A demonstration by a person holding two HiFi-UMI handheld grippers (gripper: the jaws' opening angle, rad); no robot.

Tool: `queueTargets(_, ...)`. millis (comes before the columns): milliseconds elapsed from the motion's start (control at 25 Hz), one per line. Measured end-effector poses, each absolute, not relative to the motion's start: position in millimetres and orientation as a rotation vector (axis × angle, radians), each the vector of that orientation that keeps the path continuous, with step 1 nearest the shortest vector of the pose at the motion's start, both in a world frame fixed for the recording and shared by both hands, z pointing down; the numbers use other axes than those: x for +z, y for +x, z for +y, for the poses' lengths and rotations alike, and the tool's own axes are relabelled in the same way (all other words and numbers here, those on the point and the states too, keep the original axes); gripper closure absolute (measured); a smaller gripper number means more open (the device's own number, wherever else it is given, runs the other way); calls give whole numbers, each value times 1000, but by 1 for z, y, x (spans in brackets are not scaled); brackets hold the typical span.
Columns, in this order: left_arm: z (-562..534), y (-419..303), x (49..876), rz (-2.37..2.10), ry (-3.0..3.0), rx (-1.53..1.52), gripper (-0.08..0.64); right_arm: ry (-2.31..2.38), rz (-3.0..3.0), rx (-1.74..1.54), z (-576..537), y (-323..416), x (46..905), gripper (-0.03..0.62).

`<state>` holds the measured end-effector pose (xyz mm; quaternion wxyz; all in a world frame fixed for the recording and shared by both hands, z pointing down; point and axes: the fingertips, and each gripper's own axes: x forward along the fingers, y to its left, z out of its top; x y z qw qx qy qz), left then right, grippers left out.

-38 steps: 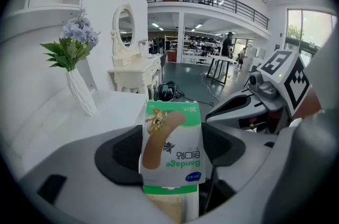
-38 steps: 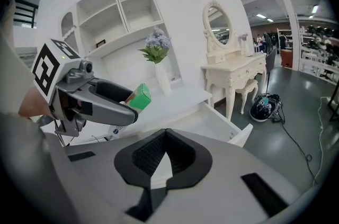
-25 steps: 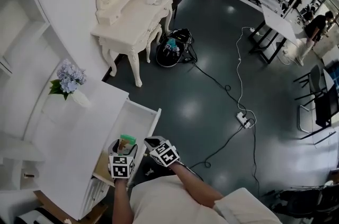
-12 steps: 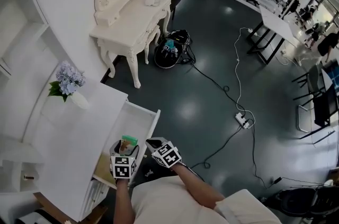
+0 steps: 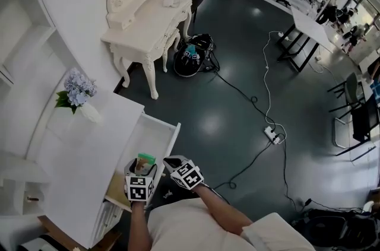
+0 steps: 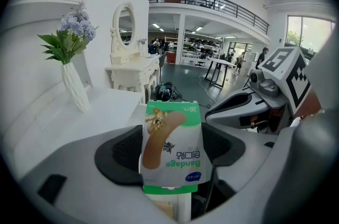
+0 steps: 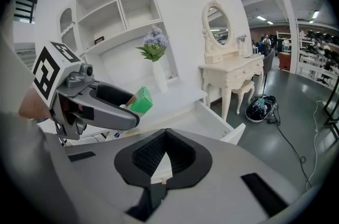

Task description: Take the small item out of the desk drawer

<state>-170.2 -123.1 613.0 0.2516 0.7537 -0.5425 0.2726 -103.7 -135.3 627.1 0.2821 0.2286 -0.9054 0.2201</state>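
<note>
green bandage box (image 6: 170, 149) sits clamped between the fingers of the left gripper (image 5: 141, 170), over the open drawer (image 5: 159, 132); right gripper (image 7: 163, 160) fingers pressed together, empty.

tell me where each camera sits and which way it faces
Head view: on the person's head, looking steeply down at the open drawer and dark floor; shows forearms, torso, left tool and right tool.
Left gripper view: rides the left tool, facing the dressing table; its jaws clamp a bandage box.
Right gripper view: rides the right tool, facing the wall shelves; its jaws are shut, empty.
Shared: each gripper view shows the other tool; all three show the bandage box.
</note>
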Motion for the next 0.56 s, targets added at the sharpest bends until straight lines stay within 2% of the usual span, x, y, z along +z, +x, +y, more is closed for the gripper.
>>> queueTargets(560,-122,-167,613,-1480,2051,730,202,607,-2421,585,-134,-100,628,568)
